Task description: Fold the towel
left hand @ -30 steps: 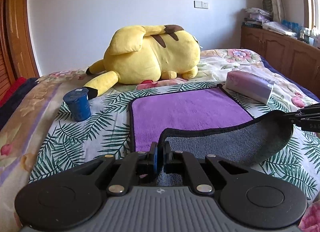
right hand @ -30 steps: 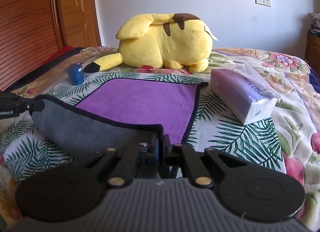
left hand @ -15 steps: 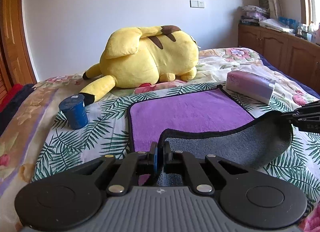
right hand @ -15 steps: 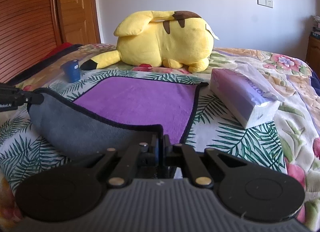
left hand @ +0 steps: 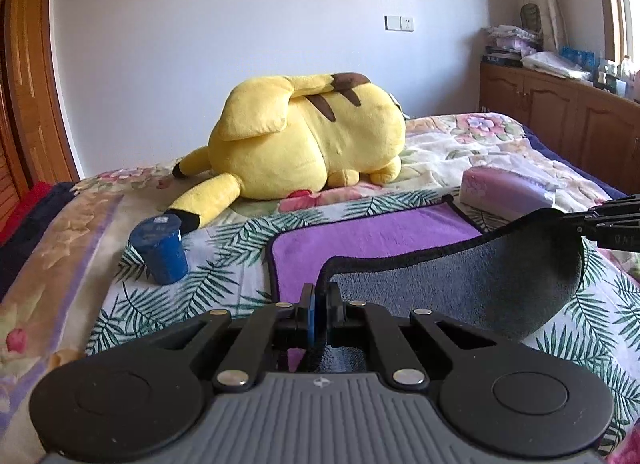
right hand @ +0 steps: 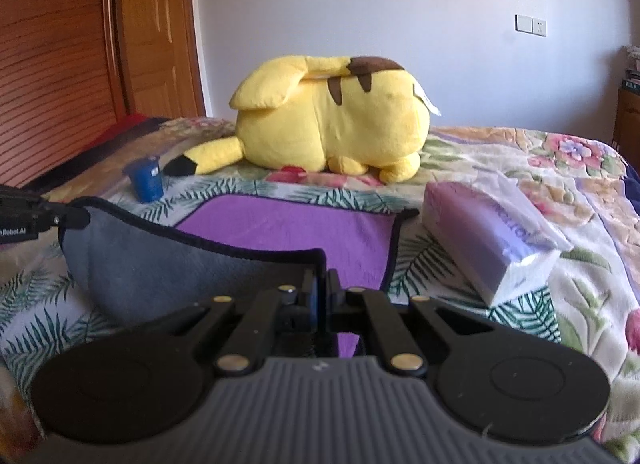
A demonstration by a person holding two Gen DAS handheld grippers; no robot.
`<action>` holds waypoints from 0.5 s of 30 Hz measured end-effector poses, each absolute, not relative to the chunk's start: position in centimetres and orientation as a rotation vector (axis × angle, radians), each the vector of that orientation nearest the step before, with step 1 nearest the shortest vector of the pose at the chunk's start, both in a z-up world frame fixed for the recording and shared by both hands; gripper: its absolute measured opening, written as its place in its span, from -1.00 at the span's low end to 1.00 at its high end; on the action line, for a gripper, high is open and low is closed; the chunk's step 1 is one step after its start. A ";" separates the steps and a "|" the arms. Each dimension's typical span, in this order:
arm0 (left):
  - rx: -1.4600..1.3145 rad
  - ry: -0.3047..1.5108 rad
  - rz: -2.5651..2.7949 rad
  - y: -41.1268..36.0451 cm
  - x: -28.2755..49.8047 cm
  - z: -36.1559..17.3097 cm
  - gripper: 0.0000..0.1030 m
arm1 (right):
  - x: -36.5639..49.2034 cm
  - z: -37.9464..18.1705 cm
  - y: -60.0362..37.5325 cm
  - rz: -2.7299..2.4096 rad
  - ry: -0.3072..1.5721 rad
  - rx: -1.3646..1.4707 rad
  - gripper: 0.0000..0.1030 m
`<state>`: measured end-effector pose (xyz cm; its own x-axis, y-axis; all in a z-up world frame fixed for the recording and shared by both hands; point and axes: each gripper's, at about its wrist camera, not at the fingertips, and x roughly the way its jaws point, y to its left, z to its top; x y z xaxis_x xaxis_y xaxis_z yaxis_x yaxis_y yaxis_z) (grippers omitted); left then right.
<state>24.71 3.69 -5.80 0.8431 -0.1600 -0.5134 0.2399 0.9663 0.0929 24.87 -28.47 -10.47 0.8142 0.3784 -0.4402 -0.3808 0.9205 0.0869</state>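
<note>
We hold the towel (left hand: 372, 236) by its two near corners, one in each gripper. Our left gripper (left hand: 319, 304) has its jaws pinched together on the left corner, and our right gripper (right hand: 320, 292) is clamped the same way on the right corner. The near edge is lifted off the bed (left hand: 72, 232), so the grey underside sags between the two grippers while the purple far half lies flat on the leaf-print cover.

In the left view, the right gripper comes in from the right edge (left hand: 608, 224) with the towel's black hem at its tip.

Around the towel: a blue cup (left hand: 160, 250) stands upright on the bed, left of the towel and apart from it. A tissue pack (right hand: 492, 240) lies just beside the towel's far right corner. Beyond the far edge lies a yellow plush (left hand: 304, 144), its black-tipped tail reaching towards the cup. The strip of cover between the plush and the towel's far edge is bare.
</note>
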 end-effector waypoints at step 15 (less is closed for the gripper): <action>0.156 0.493 -0.236 3.7 27.4 -4.6 -0.90 | 26.8 -9.0 -28.2 0.409 0.419 -0.036 -0.92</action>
<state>27.44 3.68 -4.61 0.8547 -0.1862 -0.4845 0.2612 0.9609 0.0916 26.81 -28.19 -8.96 0.8334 0.3790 -0.4022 -0.3937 0.9179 0.0491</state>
